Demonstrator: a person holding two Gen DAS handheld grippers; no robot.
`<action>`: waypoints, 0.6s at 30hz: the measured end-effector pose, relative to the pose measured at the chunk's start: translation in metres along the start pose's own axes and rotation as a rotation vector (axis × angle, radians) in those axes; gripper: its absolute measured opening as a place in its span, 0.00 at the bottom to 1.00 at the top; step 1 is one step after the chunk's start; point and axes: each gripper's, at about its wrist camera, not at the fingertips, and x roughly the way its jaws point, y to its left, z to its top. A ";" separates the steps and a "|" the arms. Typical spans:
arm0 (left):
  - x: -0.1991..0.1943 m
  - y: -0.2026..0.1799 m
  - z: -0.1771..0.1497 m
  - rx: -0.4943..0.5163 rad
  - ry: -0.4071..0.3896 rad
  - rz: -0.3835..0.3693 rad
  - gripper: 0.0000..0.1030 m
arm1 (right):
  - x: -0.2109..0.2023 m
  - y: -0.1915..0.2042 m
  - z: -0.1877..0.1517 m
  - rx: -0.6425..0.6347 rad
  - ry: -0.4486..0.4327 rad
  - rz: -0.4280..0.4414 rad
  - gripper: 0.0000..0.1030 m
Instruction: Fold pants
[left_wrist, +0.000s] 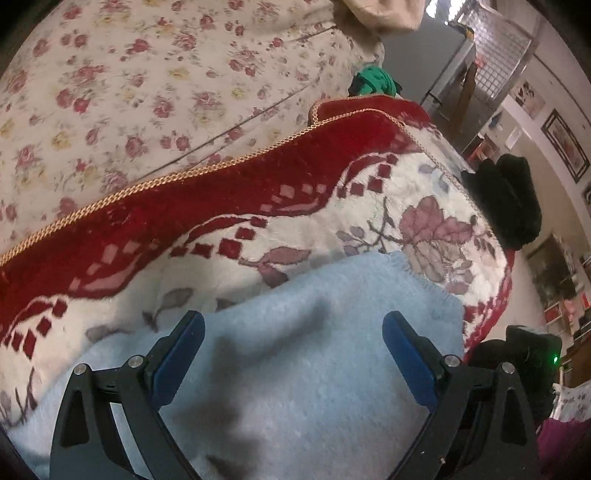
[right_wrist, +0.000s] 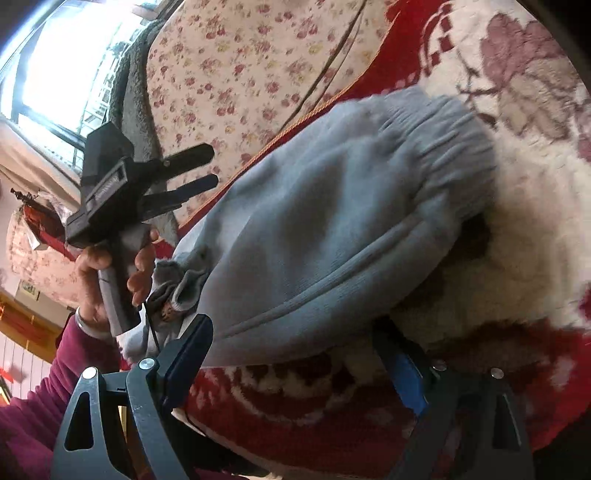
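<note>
Right wrist view showed both grippers (right_wrist: 295, 354) (right_wrist: 207, 166) spread and empty, so the pants (right_wrist: 332, 221) could unfold near the blanket (right_wrist: 517, 184) edge.

The grey-blue fleece pants (right_wrist: 332, 206) lie folded in a bundle, ribbed elastic waistband showing, on the blanket (right_wrist: 517, 229).

grey pants (right_wrist: 332, 206) bunched on blanket (right_wrist: 517, 229)

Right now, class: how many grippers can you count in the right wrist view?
2. The left gripper is up at the left, in a hand. The right gripper opens along the bottom edge, below the grey pants.
</note>
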 end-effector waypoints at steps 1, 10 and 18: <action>0.003 -0.002 0.002 0.009 -0.002 0.024 0.94 | -0.001 -0.005 0.001 0.019 -0.005 0.001 0.90; 0.022 -0.011 0.009 0.066 0.012 0.075 0.94 | 0.003 -0.009 0.005 0.013 -0.029 0.000 0.91; 0.037 -0.016 0.016 0.100 0.052 0.066 0.94 | 0.009 -0.004 0.010 0.000 -0.052 0.043 0.91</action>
